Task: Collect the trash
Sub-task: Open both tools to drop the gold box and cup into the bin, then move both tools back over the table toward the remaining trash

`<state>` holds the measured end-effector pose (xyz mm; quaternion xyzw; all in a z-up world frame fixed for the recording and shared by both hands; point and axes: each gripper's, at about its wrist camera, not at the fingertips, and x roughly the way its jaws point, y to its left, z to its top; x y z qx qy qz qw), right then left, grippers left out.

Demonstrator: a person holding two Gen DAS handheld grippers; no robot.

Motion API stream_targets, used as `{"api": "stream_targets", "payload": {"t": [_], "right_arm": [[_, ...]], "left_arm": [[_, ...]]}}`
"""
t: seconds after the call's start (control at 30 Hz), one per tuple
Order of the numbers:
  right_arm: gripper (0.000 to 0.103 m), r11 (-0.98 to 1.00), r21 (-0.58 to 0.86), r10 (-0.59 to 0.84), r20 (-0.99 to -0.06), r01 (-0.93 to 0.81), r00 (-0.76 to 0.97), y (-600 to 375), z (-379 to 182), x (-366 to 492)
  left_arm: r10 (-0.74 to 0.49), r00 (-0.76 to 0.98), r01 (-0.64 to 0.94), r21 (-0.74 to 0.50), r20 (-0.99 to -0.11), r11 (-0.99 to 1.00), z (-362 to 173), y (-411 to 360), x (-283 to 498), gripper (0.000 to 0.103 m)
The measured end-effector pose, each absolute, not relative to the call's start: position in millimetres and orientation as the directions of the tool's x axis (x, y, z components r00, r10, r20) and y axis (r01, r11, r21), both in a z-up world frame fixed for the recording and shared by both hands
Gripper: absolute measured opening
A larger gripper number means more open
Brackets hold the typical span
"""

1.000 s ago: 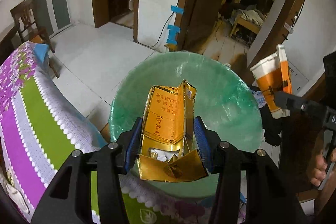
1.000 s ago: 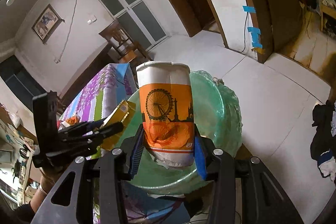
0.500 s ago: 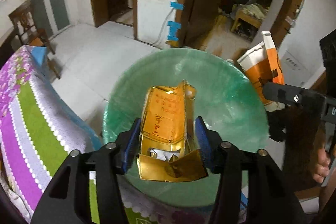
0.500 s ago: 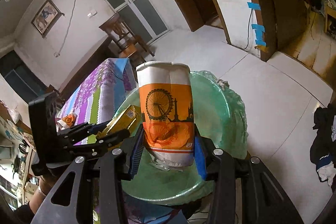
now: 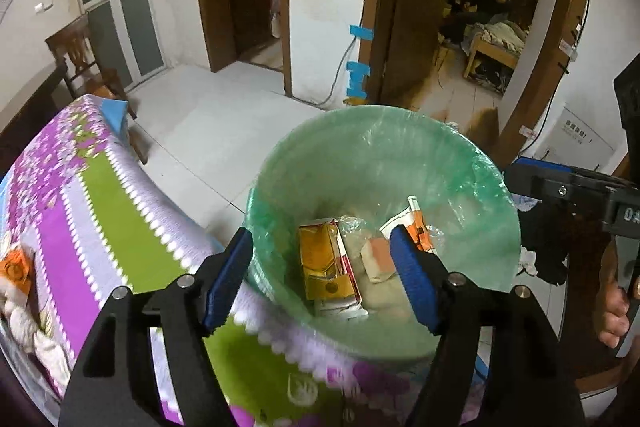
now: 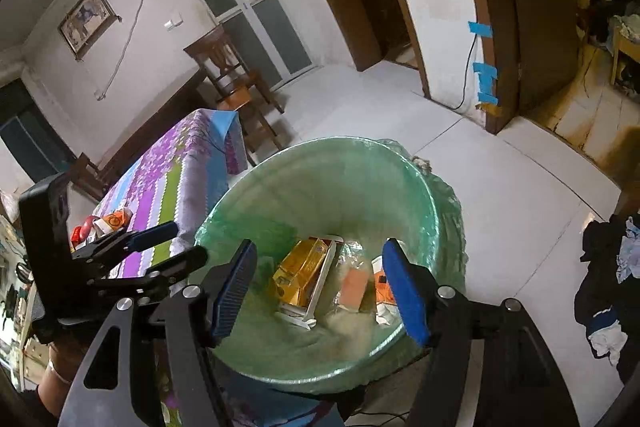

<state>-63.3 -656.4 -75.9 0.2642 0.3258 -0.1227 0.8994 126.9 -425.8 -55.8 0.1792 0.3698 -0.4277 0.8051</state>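
White floor tiles and a floral-clothed worktop (image 5: 92, 211) frame the left wrist view: the left tool (image 5: 320, 279), jaws just spread and empty, hangs over a green-lined trash bin (image 5: 400, 147) where the gold carton (image 5: 324, 263) lies. Right wrist view: the right tool (image 6: 316, 291), likewise just released, hovers above the orange paper cup (image 6: 384, 291) in the bin.

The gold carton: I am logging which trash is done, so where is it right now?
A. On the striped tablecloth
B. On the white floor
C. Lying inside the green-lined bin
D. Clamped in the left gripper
C: the gold carton lies at the bottom of the green-lined bin, and the left gripper above it stands open with nothing between its pads.
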Motion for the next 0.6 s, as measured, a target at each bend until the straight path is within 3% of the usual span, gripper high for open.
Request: {"api": "stream_targets", "payload": {"t": [0.27, 0.6], "right_arm": [[0.072, 0.809, 0.48, -0.007, -0.569, 0.34, 0.822, -628, -74, -94], [0.077, 0.833, 0.48, 0.024, -0.528, 0.275, 0.849, -573, -68, -111]], "left_arm": [[-0.595, 0.398, 0.823, -0.015, -0.698, 0.567, -37, -383, 96, 0.074], [-0.637, 0.401, 0.802, -0.083, -0.658, 0.592, -29, -321, 78, 0.076]]}}
